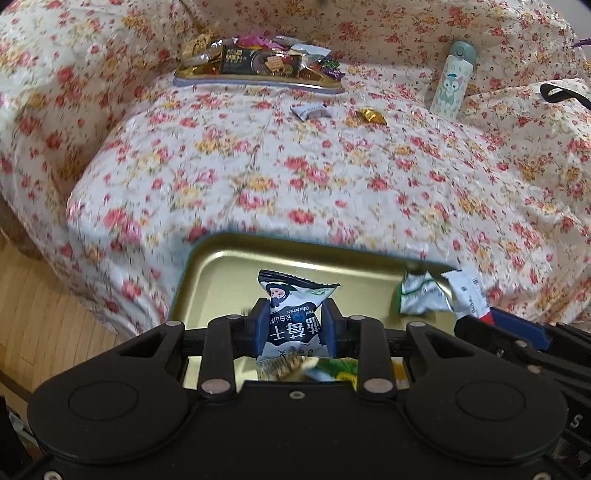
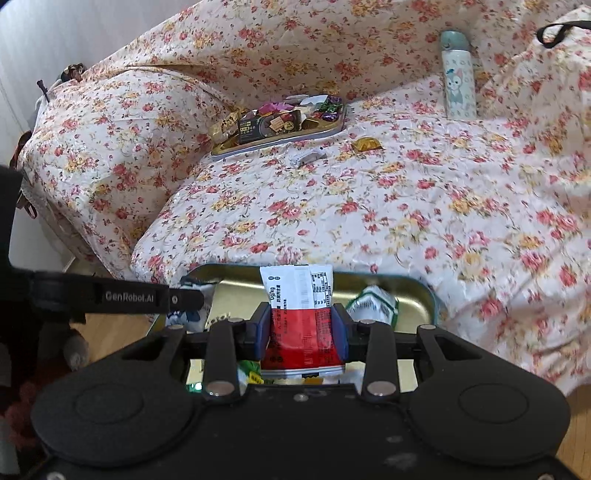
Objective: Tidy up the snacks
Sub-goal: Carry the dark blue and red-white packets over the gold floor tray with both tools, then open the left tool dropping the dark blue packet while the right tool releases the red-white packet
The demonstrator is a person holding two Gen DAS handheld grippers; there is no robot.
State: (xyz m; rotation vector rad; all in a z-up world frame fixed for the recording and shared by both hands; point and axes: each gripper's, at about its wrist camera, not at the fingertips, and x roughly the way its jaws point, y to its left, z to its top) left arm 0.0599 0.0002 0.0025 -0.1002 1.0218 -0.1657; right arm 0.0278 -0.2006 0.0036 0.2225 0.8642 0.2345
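Observation:
My left gripper [image 1: 294, 325] is shut on a white and navy snack packet [image 1: 291, 314], held upright over a gold tin tray [image 1: 221, 273]. My right gripper [image 2: 302, 328] is shut on a red and white snack packet [image 2: 301, 317] above the same gold tray [image 2: 413, 299]. A crumpled green and white wrapper [image 1: 421, 295] [image 2: 373, 301] lies in the tray. More packets show under both grippers. Far back on the floral bed, a second tray [image 1: 258, 83] [image 2: 280, 138] is heaped with sweets. A white wrapped sweet [image 1: 310, 110] [image 2: 308, 158] and a gold one [image 1: 371, 116] [image 2: 365, 143] lie loose near it.
A pale blue cartoon bottle [image 1: 448, 85] [image 2: 458, 81] leans at the back right of the flowered bedspread [image 1: 295, 177]. A black strap [image 2: 557, 31] lies beyond it. The left gripper's arm [image 2: 110, 295] crosses the right wrist view. Wooden floor [image 1: 44, 295] shows at the lower left.

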